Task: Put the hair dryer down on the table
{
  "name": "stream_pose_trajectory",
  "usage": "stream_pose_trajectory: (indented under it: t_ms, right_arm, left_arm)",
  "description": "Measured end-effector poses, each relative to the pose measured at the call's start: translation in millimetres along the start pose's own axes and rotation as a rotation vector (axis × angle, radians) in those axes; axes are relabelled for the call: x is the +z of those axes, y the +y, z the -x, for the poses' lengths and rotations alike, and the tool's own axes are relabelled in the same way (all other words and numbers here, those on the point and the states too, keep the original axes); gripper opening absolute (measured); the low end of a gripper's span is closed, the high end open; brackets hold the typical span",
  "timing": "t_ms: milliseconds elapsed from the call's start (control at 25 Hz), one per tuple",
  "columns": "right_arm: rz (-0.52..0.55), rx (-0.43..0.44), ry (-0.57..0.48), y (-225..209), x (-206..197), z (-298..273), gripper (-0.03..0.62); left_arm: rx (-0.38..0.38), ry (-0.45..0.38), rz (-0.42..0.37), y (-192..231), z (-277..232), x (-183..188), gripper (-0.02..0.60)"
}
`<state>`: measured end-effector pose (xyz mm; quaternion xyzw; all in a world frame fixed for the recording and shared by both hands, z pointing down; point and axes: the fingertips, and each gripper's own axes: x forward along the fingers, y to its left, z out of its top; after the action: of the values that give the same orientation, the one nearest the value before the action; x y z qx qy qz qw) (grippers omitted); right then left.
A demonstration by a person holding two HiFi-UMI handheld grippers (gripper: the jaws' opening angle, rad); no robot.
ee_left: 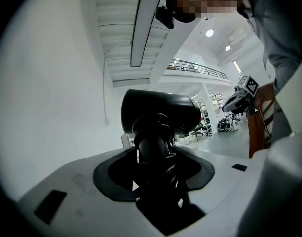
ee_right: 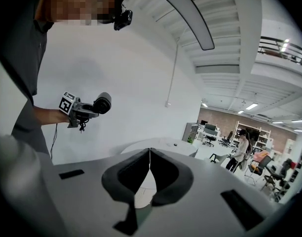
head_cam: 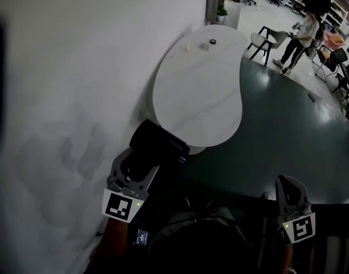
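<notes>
L claw point(ee_left: 156, 174) clamped on handle of black hair dryer point(ee_left: 161, 110), cord wound round it. Dryer held up in the air by near end of white table point(head_cam: 197, 96). R claw point(ee_right: 149, 164) closed, empty, well apart.

A plain white wall point(head_cam: 77, 67) fills the left side, and a glossy dark green floor point(head_cam: 288, 136) spreads to the right. Far off, a standing person in a pale top and dark trousers point(head_cam: 299, 39) is just beside a grey-seated chair with black legs point(head_cam: 267, 40). A small green potted plant point(head_cam: 222, 10) sits near the wall's far end. A long curved white ceiling panel point(ee_right: 190, 14) hangs overhead.
</notes>
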<state>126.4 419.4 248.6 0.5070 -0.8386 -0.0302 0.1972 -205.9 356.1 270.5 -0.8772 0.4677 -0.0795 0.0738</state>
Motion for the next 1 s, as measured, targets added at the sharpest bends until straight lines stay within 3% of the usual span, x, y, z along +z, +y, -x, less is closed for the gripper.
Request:
stream_pose_trajectory:
  t_ms: [320,1000]
  right_arm:
    - [-0.006,0.042,0.022,-19.7,-7.8,-13.5,0.009]
    - [-0.015,0.125,-0.02,-125.6,-14.2,-65.0,0.009]
  left_arm:
    - [0.038,0.032,0.024,0.5,-12.6,-4.0,0.216]
    - [0.123,0.065,0.034,-13.0,-95.6,25.8,0.216]
